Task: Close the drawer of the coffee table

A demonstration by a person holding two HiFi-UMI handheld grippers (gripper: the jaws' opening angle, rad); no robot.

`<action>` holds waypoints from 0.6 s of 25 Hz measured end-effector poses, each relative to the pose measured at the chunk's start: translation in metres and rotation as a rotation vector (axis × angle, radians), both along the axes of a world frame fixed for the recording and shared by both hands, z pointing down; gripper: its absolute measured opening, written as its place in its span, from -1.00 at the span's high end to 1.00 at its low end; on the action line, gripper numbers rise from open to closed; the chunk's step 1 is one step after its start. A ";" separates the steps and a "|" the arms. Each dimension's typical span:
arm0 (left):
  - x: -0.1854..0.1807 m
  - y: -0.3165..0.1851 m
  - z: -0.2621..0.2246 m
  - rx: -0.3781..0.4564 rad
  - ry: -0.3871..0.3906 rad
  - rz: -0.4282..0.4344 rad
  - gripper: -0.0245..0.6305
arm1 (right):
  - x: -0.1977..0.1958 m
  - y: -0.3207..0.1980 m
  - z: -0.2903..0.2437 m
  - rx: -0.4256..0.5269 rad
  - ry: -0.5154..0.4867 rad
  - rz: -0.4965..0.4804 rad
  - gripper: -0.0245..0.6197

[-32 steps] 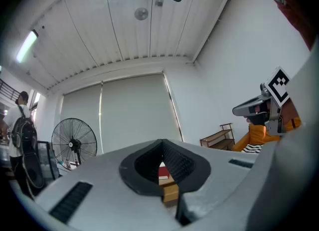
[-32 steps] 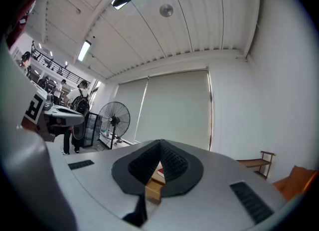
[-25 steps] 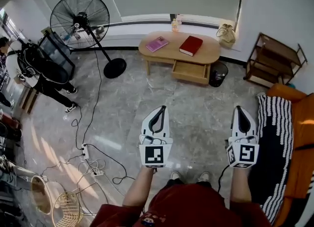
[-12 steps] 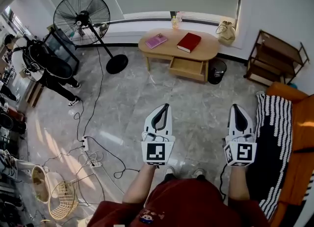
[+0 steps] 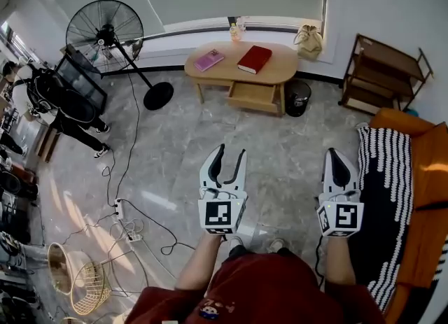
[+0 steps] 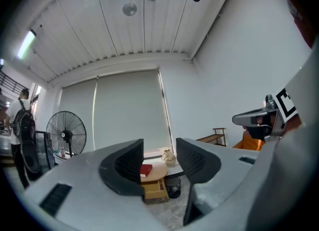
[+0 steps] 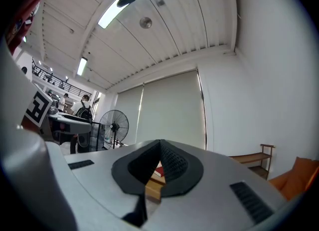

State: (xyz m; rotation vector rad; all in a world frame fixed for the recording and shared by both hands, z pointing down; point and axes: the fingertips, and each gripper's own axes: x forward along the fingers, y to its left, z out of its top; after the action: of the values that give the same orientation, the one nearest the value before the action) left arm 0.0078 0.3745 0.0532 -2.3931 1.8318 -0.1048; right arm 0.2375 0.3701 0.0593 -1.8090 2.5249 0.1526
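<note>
Coffee table [image 5: 283,69] and its drawer [image 5: 253,97] were light wood, matt finish. Floor [image 5: 175,141] was polished grey stone-look, glossy with reflections. Fan [image 5: 105,34] had a black metal wire guard. Striped throw [image 5: 392,196] was woven cloth.

Oval wooden coffee table [image 5: 283,69] stands on the grey stone floor [image 5: 175,141] below the window, with its drawer [image 5: 252,97] projecting open at the front. On the tabletop lie a red book [image 5: 254,59] and a pink book [image 5: 208,60], apart. On the floor: black bin [image 5: 297,97] just beside the table, fan base [image 5: 159,96], power strip [image 5: 120,212] with trailing cables, wooden rack [image 5: 381,78].
</note>
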 end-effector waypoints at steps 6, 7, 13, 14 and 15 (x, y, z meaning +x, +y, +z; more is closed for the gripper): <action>0.036 0.004 0.009 -0.020 -0.020 -0.002 0.23 | 0.036 0.002 0.008 -0.014 -0.012 -0.011 0.93; 0.042 0.005 0.010 -0.019 -0.028 0.005 0.23 | 0.040 0.003 0.010 -0.017 -0.013 -0.013 0.93; 0.056 0.002 0.021 -0.038 -0.048 0.010 0.23 | 0.051 0.000 0.018 -0.021 -0.021 -0.025 0.93; 0.057 -0.001 0.020 -0.034 -0.039 0.009 0.23 | 0.052 -0.002 0.019 -0.023 -0.021 -0.025 0.93; 0.057 -0.003 0.020 -0.028 -0.031 0.010 0.23 | 0.053 -0.005 0.021 -0.029 -0.021 -0.020 0.93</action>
State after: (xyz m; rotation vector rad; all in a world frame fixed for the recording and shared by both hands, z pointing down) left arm 0.0653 0.3710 0.0730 -2.4049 1.8168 -0.1664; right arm 0.2906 0.3654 0.0808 -1.7844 2.5435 0.0972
